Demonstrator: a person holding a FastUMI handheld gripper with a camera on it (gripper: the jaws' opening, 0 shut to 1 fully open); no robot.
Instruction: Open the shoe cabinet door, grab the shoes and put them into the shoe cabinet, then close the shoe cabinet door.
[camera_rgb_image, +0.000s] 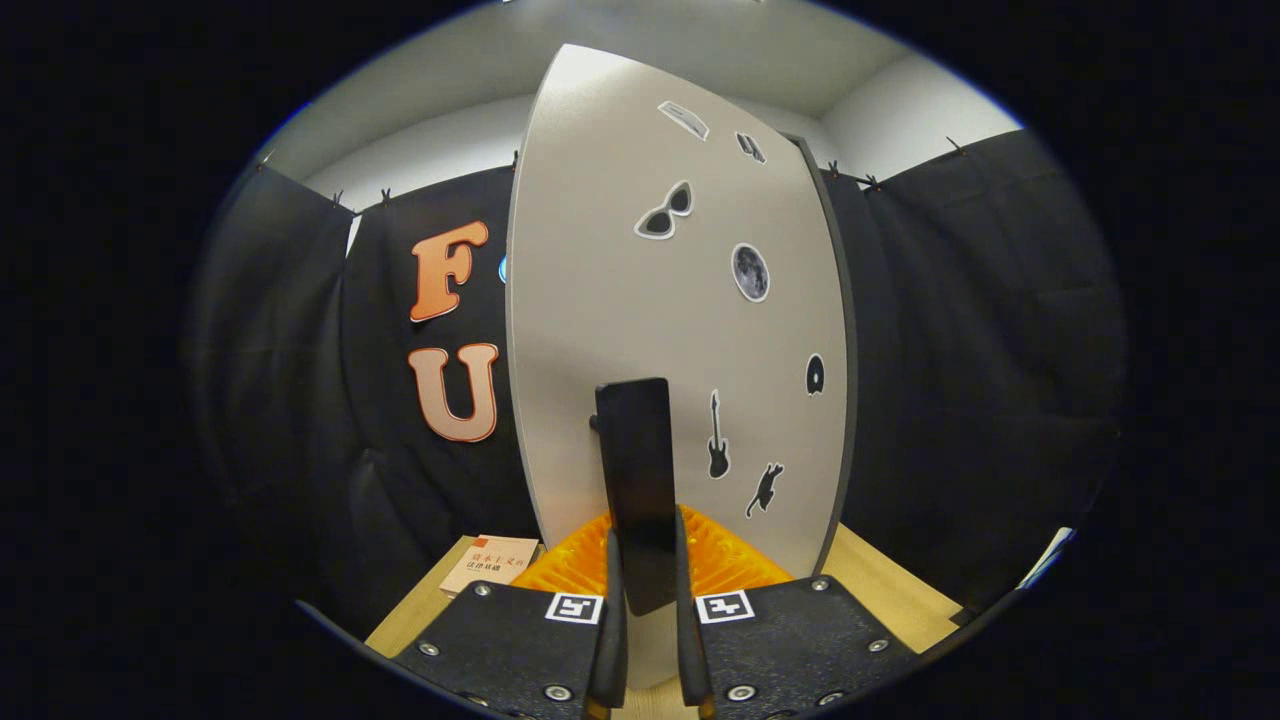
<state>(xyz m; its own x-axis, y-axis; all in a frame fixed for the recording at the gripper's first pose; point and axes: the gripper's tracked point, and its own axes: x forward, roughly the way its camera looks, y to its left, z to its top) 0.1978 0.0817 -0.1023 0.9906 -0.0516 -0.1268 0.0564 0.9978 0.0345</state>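
Wooden tabletop (880, 590), book (492, 562) nearby, jaws clamping cabinet door (640, 300) handle (638, 480)

Rides on the gripper (650, 600), looking forward along its two fingers (607, 640). Faces the shoe cabinet door (640, 300) squarely and from very close, the door's dark handle (640, 490) rising between the fingers and just ahead of them. Sits low, just above the wooden table (890, 590), tilted slightly upward. Takes in black cloth walls beyond the door on both sides, white wall and ceiling above.
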